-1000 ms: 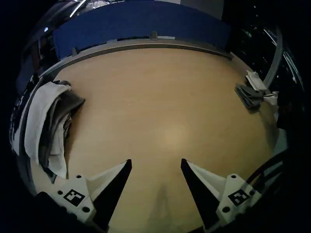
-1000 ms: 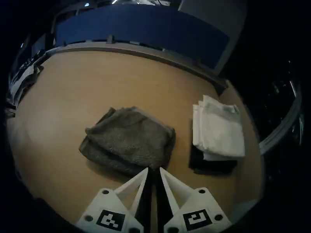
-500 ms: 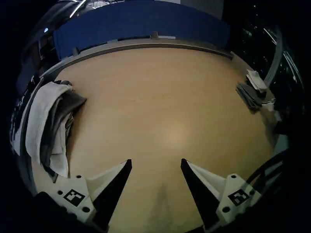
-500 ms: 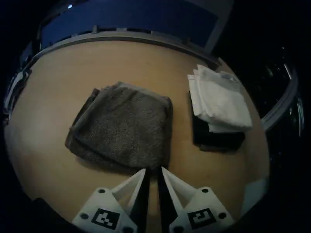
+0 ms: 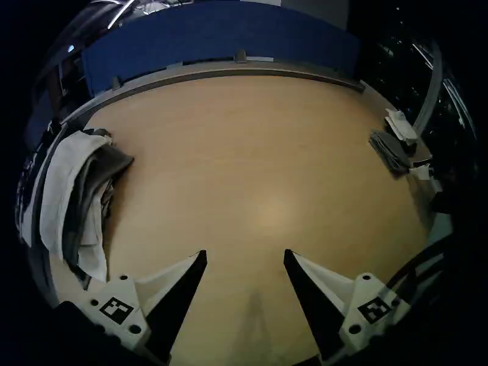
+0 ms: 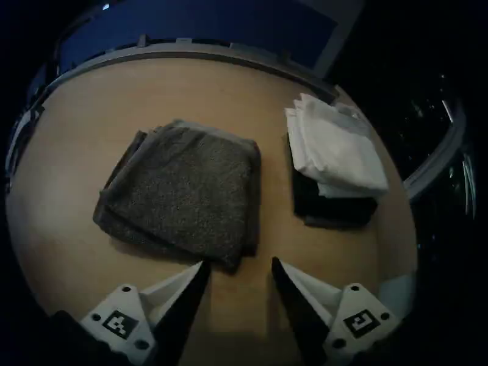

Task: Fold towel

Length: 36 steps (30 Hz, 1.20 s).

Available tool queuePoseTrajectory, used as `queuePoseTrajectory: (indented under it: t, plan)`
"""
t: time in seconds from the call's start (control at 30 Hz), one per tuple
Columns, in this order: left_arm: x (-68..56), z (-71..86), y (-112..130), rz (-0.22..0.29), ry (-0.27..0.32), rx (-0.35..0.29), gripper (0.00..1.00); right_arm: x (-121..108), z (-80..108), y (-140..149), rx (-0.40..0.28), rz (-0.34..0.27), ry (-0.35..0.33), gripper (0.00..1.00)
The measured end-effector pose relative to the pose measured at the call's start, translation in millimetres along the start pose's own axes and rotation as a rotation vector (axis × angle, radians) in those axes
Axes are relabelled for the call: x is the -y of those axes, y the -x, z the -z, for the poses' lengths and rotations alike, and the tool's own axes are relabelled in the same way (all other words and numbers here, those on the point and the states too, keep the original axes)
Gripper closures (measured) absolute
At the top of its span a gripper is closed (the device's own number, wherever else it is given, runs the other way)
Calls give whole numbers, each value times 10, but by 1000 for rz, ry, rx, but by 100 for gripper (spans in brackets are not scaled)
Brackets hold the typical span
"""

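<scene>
**Left gripper view.** Your left gripper (image 5: pixel 244 253) hangs over a pale wooden table (image 5: pixel 256 152). Its claw is spread wide, with bare wood between the fingers.
- The table has a grey rim along its far edge, and a blue partition (image 5: pixel 219 33) stands behind it from 10 to 1 o'clock. The room beyond is dark.
- One loose heap of cloths (image 5: pixel 76 189), white and grey, lies at the 9 o'clock edge. You cannot count the pieces in it.
- One small pile (image 5: pixel 395 141) of grey and white lies at 3 o'clock, too far off to make out.

**Right gripper view.** This is the same wood, with the rim and partition at 12 o'clock.
- Your right gripper (image 6: pixel 239 263) is spread open and pinches nothing.
- There are three folded pieces:
  - The grey towel (image 6: pixel 183 198) lies flat at centre. Its near corner is just ahead of the gap between the fingertips.
  - A white towel (image 6: pixel 335 149) lies at 2 o'clock.
  - The white towel sits on a dark towel (image 6: pixel 332 212).
- The grey towel and the stack lie near each other, apart.

The left gripper view gives you the loose heap. The right gripper view gives you the folded pieces close up.
</scene>
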<state>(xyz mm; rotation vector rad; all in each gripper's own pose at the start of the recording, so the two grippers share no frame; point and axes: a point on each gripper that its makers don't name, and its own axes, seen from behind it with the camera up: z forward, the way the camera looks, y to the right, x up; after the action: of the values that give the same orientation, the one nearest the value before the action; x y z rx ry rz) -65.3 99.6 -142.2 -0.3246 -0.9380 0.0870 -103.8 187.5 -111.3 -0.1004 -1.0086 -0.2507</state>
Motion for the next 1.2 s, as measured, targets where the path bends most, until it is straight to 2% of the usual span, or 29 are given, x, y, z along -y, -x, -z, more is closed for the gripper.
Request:
queuePoseTrajectory:
  t: [0.07, 0.27, 0.5, 0.6, 0.8, 1.2]
  plan:
    - [3, -5, -7, 0, 0, -1, 6, -18, 45, -13, -14, -5, 8, 5]
    - [-8, -15, -28, -3, 5, -4, 6, 33, 152, -182, -78, -33, -11, 0]
    - [-33, -11, -31, -4, 9, -5, 6, 212, 201, -521, -167, -86, -73, 0]
    - [-34, -3, -23, -3, 8, -6, 6, 322, 206, -616, -186, -91, -108, 0]
    - [1, 8, -4, 1, 4, -3, 6, 507, 154, -679, -190, -79, -146, 0]
    - [35, 3, -10, 5, 1, -6, 6, 656, 65, -626, -170, -65, -162, 0]
